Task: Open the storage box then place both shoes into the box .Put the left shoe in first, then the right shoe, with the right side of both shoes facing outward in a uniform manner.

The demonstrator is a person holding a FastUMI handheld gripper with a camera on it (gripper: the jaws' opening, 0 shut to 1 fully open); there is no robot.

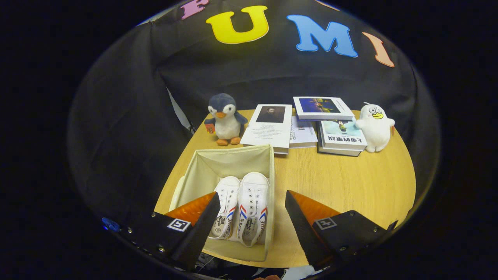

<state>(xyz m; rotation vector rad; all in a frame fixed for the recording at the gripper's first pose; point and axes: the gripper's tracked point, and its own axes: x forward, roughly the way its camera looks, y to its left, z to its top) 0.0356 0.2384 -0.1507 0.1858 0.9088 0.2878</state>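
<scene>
A cream fabric storage box (pixel 202 167) stands open on the round wooden table (pixel 342 182). Two white canvas shoes lie side by side inside it, toes pointing away from me: one shoe (pixel 227 206) nearer my left finger, the other shoe (pixel 253 208) beside it against the box's right wall. Both have red and blue stripes on their sides. My gripper (pixel 253 206) hovers above the box's near end, open, nothing between the fingers. The left finger overlaps the box's near left corner; the right finger is over bare table just right of the box.
Beyond the box a plush penguin (pixel 225 118) stands at the table's far edge. Right of it lie several books (pixel 268 126), some stacked (pixel 338 132), and a white plush duck (pixel 374 126). Black cloth walls surround the table.
</scene>
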